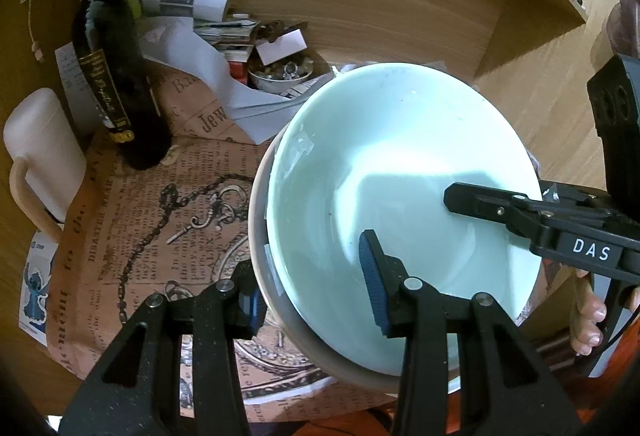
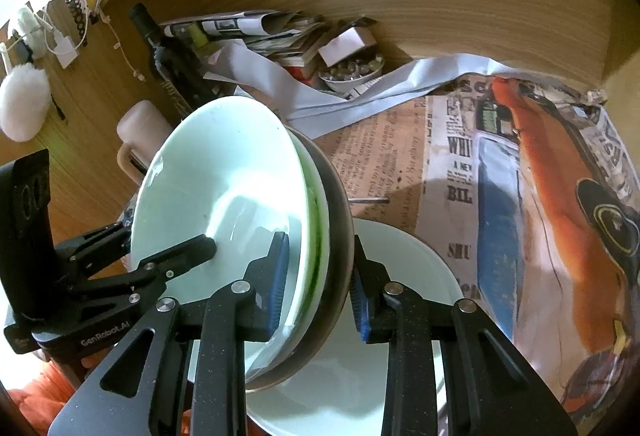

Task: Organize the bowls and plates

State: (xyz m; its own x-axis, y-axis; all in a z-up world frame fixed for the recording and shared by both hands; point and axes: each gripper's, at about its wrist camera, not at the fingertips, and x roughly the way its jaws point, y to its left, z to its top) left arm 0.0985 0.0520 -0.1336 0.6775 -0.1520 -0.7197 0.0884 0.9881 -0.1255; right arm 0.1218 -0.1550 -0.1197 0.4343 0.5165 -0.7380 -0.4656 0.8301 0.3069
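Observation:
A stack of nested bowls hangs between both grippers. A pale mint bowl (image 1: 400, 163) sits inside a grey outer bowl (image 1: 296, 336). In the right wrist view the mint bowl (image 2: 216, 175) has a green rim (image 2: 317, 236) and a dark outer bowl (image 2: 342, 236) behind it. My left gripper (image 1: 312, 292) is shut on the stack's left rim, one pad inside and one outside. My right gripper (image 2: 320, 288) is shut on the opposite rim in the same way. Each gripper also shows in the other's view: the right gripper (image 1: 480, 199) and the left gripper (image 2: 196, 250). A white plate (image 2: 400, 256) lies on the table below the stack.
A newspaper-print cloth (image 1: 160, 215) covers the table. A dark wine bottle (image 1: 108, 75), a cream mug (image 1: 40, 155), a small bowl of trinkets (image 1: 280, 73) and loose papers (image 1: 208, 51) stand at the back, against a wooden wall (image 1: 400, 15). A person's fingers (image 1: 588, 316) hold the right gripper.

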